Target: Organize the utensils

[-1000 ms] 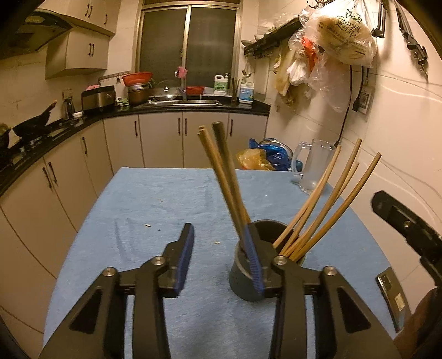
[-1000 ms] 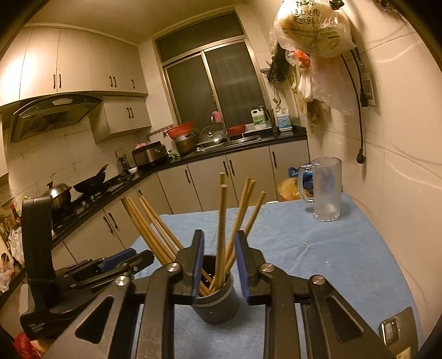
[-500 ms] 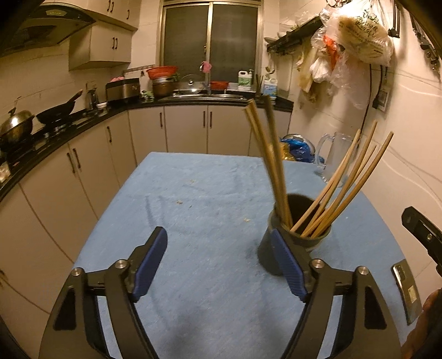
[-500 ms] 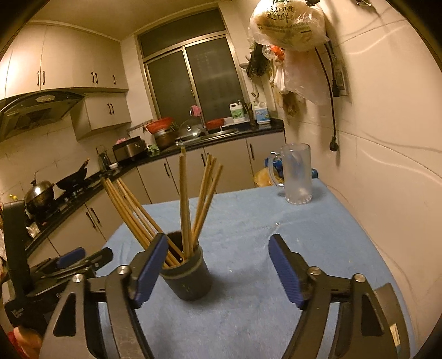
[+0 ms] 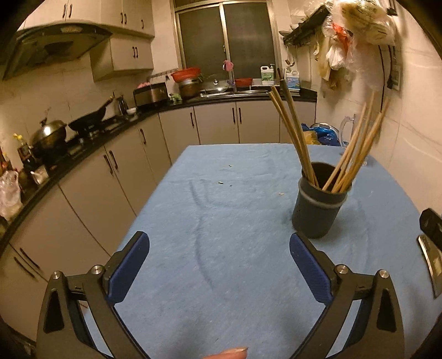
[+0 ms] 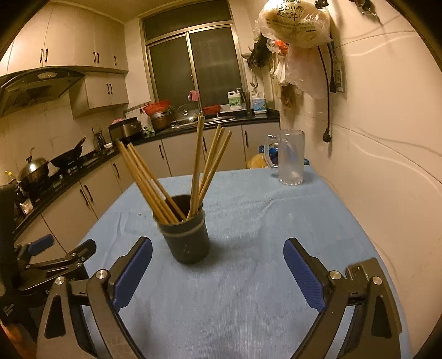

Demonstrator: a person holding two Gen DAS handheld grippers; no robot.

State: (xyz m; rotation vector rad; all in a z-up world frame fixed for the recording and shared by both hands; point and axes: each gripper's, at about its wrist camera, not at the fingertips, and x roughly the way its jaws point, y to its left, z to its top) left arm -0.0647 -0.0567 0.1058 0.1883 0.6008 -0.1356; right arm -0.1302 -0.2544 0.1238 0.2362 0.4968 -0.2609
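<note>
Dim yellow light fills a narrow kitchen, cream cabinets (image 5: 83, 193) and a black countertop (image 5: 91, 138) running along one wall to a dark window (image 6: 193, 69). Nearer, a table under a pale blue cloth (image 5: 234, 234) carries a dark grey round cup (image 5: 317, 210) full of long bamboo chopsticks (image 5: 292, 138), which fan out in two leaning bunches.

The left gripper (image 5: 219, 252), black with blue pads, has its jaws opening wide with nothing but bare cloth between them; the cup stands just ahead of its right-hand finger, not touching it. A fingertip (image 5: 226, 353) shows at the bottom edge of that view.

The right gripper (image 6: 218, 252) is also spreading, its jaws empty too. From there the cup (image 6: 187, 237) sits just ahead of the left-hand finger and slightly inward of it, clear of both pads, with the chopsticks (image 6: 197, 165) rising out of it. Well beyond, toward the far right by the wall, stands a clear glass mug with a handle (image 6: 290, 160). Bulging plastic bags (image 6: 295, 24) hang on the wall above.
</note>
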